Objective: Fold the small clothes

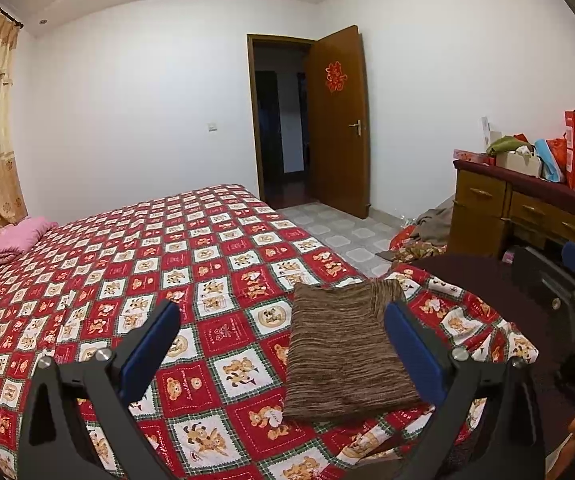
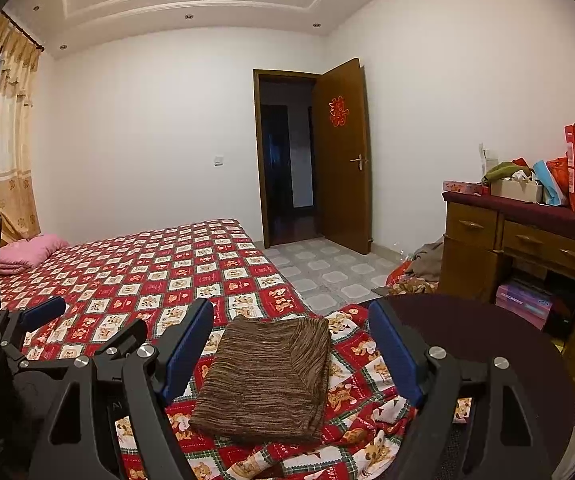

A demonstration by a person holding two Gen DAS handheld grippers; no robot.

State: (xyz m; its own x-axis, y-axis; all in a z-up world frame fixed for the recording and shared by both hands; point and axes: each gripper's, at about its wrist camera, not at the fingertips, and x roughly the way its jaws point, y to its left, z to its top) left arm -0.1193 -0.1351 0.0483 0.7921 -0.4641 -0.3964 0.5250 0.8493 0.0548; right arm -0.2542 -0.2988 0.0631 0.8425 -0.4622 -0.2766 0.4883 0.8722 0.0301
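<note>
Both my grippers hang wide apart and empty over the bed's [image 2: 135, 276] near edge. The folded brown knit garment [image 2: 265, 380] lies centred ahead of my right gripper [image 2: 293, 354], long axis running away; my left gripper [image 1: 283, 354] sits off its left side.

The desk [image 1: 527, 208] runs off the right edge — the room past the door [image 2: 287, 160] is too dark.
</note>
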